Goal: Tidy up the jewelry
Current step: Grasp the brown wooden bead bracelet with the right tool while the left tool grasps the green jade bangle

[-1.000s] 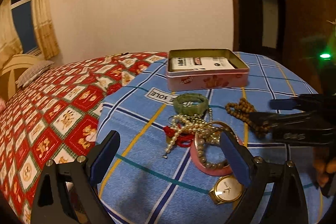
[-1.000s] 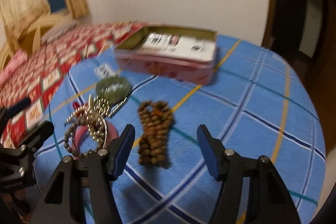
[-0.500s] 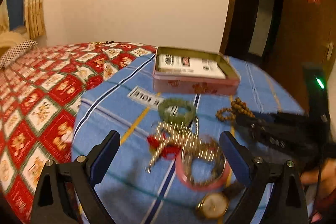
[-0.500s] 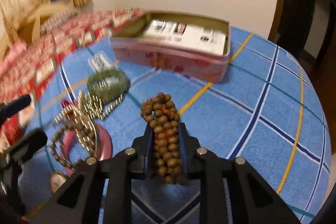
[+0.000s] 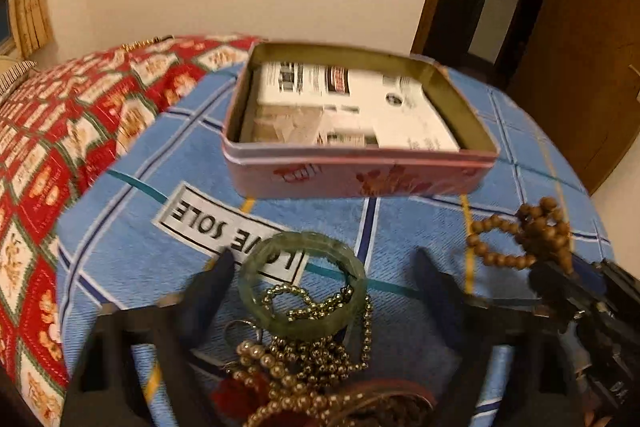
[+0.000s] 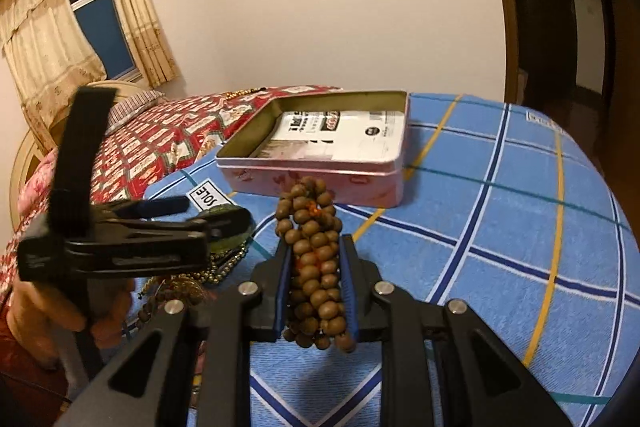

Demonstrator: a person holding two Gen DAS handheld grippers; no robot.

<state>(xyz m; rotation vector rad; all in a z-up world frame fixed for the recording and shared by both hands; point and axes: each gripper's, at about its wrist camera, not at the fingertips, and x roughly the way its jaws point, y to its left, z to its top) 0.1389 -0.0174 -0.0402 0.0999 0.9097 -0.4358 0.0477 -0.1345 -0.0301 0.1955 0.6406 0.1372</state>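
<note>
Left wrist view: left gripper (image 5: 320, 277), jaws closing, not yet pinching, astride green bangle (image 5: 302, 285) atop bead-chain heap (image 5: 316, 351); advisable to centre before squeezing. Right wrist view: right gripper (image 6: 316, 279) clamped on wooden bead strand (image 6: 314, 259), near open tin (image 6: 320, 163); best lifted clear, lowered inside.

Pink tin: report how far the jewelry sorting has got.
Done: nothing; the pink tin holds only a printed packet. In hand: the right gripper is shut on the brown bead string; the left gripper, closing, straddles the green bangle. Left: the gold chains and other pieces in the pile.
</note>
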